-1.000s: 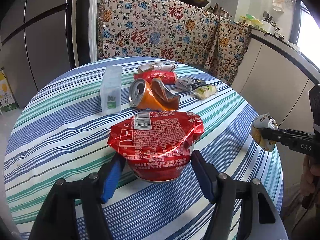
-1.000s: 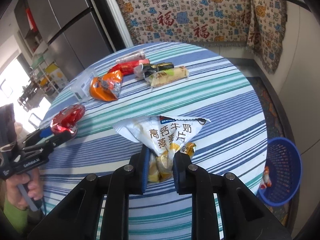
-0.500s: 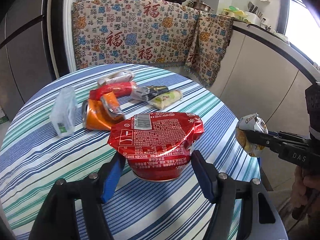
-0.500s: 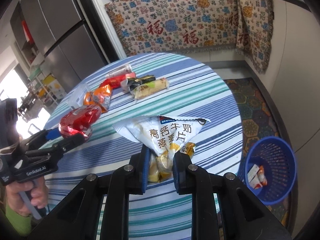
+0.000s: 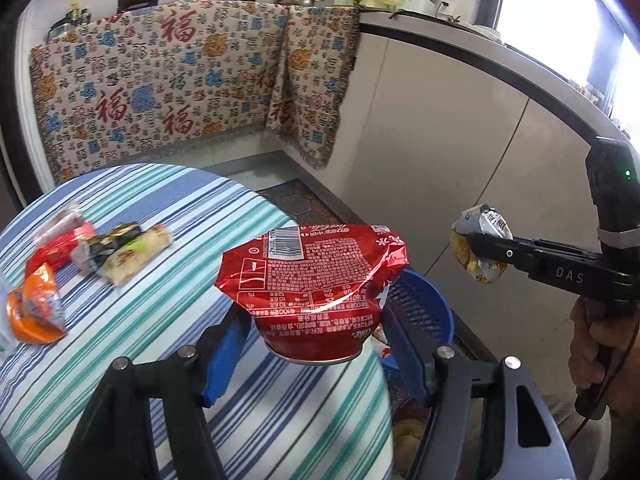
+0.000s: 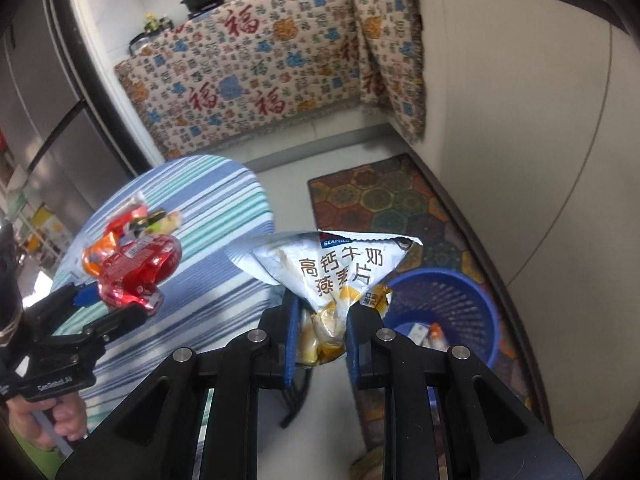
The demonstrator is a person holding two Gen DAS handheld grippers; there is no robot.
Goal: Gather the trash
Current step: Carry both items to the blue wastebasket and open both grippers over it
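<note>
My left gripper (image 5: 316, 344) is shut on a crushed red can (image 5: 316, 280) and holds it in the air over the right edge of the striped table (image 5: 168, 320); it also shows in the right wrist view (image 6: 136, 272). My right gripper (image 6: 322, 332) is shut on a white and yellow snack bag (image 6: 336, 276), held past the table edge, to the left of the blue basket (image 6: 452, 300) on the floor. The bag also shows in the left wrist view (image 5: 482, 248). The basket (image 5: 420, 300) lies partly hidden behind the red can.
On the table lie a crushed orange can (image 5: 36, 312), a red wrapper (image 5: 60, 244), a dark wrapper (image 5: 108, 240) and a pale yellow wrapper (image 5: 136, 256). The basket holds some trash (image 6: 436, 334). A patterned rug (image 6: 384, 200) and a white cabinet (image 5: 440, 152) lie to the right.
Both grippers have swung right with their loads, away from the table's middle towards the blue basket. The red can now hangs over the table's right edge.
</note>
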